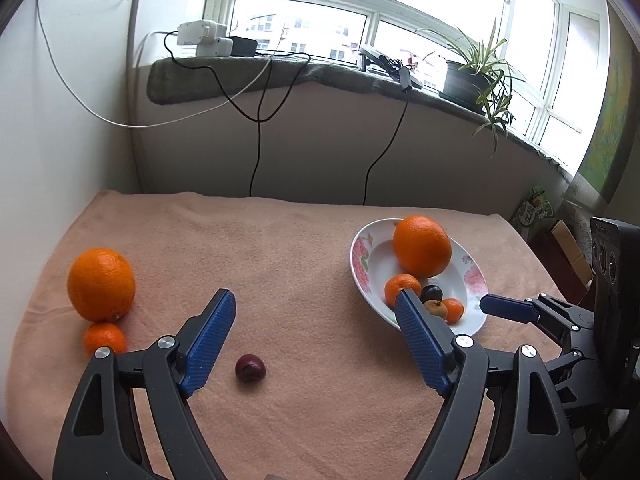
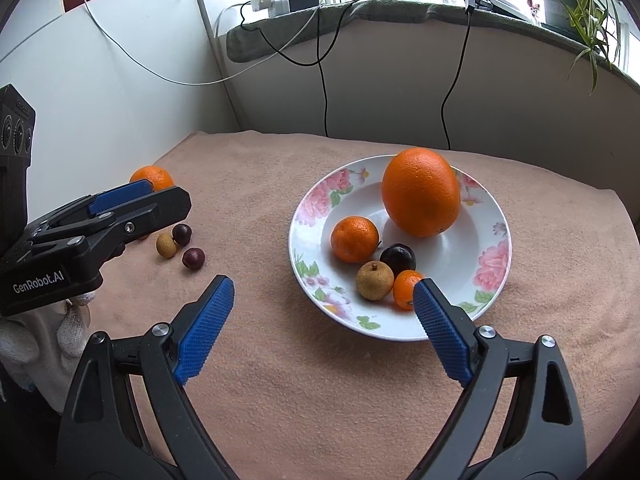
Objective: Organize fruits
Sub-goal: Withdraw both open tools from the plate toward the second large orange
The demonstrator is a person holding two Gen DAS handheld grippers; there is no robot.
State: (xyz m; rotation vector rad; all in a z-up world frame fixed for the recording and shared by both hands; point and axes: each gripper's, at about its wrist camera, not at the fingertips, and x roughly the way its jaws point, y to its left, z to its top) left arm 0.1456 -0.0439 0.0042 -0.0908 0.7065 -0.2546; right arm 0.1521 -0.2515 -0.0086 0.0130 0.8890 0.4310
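Note:
A flowered white plate holds a big orange, a mandarin, a dark plum, a brown longan and a tiny mandarin. My right gripper hangs open over the plate's near rim, holding nothing. My left gripper is open above the cloth, with a dark cherry lying below between its fingers, untouched. To its left sit a big orange and a mandarin. The right wrist view also shows a loose longan and two cherries.
A peach towel covers the table. The wall and a window sill with cables and a potted plant stand behind. A white-gloved hand holds the left gripper. Boxes sit off the table's right edge.

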